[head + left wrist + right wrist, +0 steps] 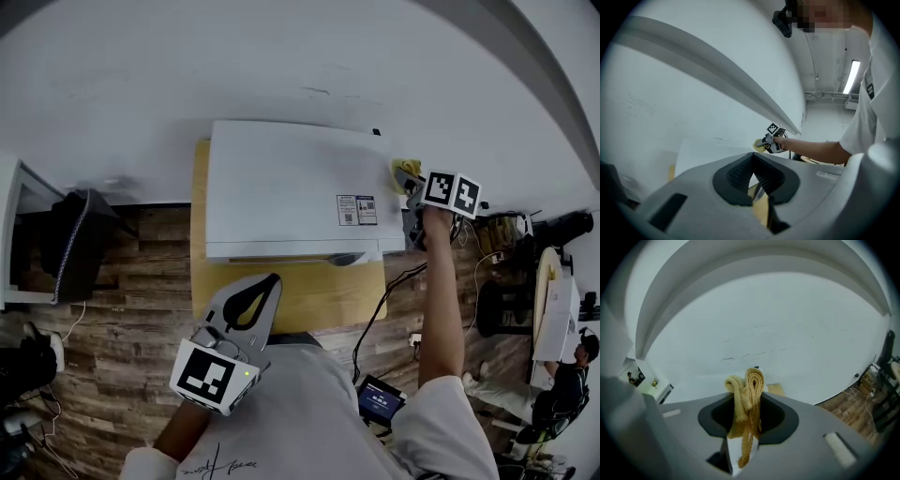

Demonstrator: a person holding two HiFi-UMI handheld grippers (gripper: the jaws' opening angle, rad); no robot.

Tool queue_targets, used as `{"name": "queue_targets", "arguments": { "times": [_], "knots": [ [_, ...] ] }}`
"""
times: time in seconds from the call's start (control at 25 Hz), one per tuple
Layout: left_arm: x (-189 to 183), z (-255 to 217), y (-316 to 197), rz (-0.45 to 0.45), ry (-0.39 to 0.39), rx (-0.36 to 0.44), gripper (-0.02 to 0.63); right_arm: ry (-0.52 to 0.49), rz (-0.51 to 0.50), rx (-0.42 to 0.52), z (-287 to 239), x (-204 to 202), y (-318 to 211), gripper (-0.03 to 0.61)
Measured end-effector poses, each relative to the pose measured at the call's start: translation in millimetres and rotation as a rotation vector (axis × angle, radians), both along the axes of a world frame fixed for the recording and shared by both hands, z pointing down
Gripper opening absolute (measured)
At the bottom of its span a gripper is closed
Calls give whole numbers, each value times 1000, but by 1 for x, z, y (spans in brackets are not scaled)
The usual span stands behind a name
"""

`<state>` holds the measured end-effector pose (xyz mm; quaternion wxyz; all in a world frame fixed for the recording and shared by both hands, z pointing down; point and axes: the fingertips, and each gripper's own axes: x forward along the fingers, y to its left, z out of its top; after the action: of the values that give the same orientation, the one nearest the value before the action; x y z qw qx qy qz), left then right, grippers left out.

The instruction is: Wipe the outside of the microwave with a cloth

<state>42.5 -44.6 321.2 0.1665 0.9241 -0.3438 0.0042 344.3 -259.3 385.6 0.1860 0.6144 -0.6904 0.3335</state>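
The white microwave (291, 187) stands on a small wooden table (309, 300) against the wall. My right gripper (407, 180) is at the microwave's right rear top corner, shut on a folded yellow cloth (403, 170). In the right gripper view the cloth (747, 390) sticks up in rolled folds between the jaws. My left gripper (269, 281) hovers in front of the microwave's front edge, above the table, its jaws together with nothing in them. The left gripper view looks over the microwave (712, 147) toward the right gripper (765, 143) and the cloth (759, 146).
A white wall rises right behind the microwave. A black bag (80, 239) and a white cabinet (14, 234) stand at the left. Cables (394, 291) and a small device with a lit screen (380, 398) lie on the wood floor at the right. A person sits at far right (562, 375).
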Motion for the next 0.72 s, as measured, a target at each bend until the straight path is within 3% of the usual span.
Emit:
{"name": "queue_targets", "arguments": {
  "times": [0.16,0.36,0.72],
  "knots": [
    [7,2,-2,13,-6,-5,-12,104,-6,-42,16,10,2,124],
    [-3,2,-9,-12,-9,2,-12,162,-7,-40,23,2,5,123],
    [-17,0,-1,-27,16,5,-12,76,38,-19,24,-16,15,124]
  ]
}}
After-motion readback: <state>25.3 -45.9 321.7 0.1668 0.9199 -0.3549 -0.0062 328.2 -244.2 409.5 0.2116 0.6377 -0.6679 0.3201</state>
